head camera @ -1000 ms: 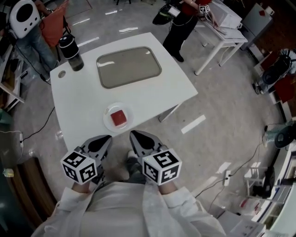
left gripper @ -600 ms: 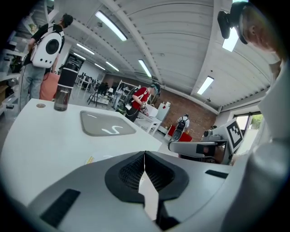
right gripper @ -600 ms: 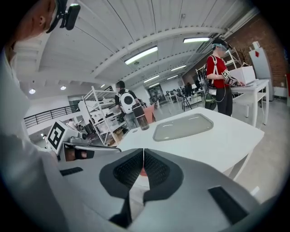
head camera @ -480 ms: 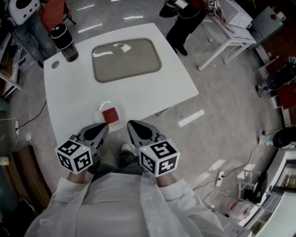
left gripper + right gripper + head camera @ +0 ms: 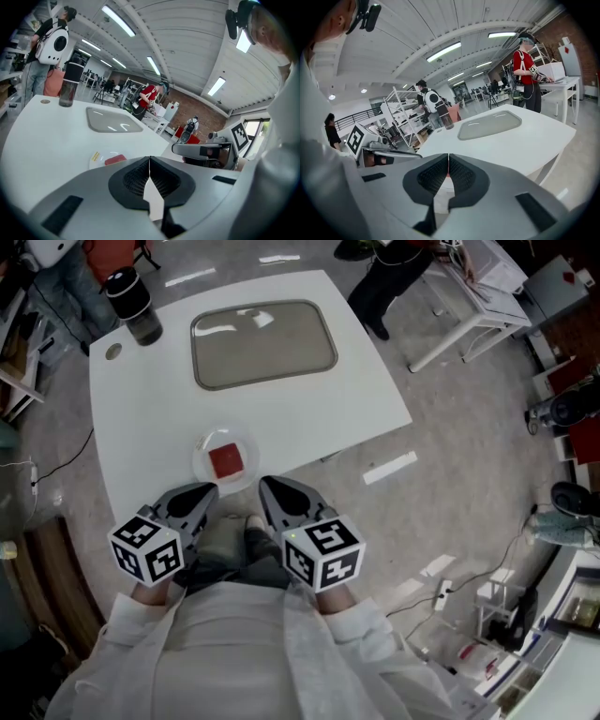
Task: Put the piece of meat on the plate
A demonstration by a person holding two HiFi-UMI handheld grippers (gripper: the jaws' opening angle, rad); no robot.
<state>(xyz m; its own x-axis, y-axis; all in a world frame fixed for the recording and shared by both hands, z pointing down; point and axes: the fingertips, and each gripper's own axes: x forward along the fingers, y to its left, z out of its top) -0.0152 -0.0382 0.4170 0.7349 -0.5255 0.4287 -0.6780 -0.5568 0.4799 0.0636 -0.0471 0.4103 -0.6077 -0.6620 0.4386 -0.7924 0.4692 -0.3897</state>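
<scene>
A red piece of meat (image 5: 226, 461) lies in the middle of a small white plate (image 5: 201, 468) at the near edge of a white table (image 5: 141, 418). Just short of the plate, a person holds the left gripper (image 5: 199, 495) and right gripper (image 5: 270, 491) side by side, both with fingers pressed together and gripping nothing. Beyond the plate sit a grey tray (image 5: 264, 343) and a dark bottle (image 5: 134, 307).

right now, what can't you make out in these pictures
Right gripper view: shut fingers of the right gripper hide nearly all the piece of meat.
Left gripper view: the yellow mark on the plate is too small to read.
Head view: the dark bottle, lid on, hides its contents.
</scene>
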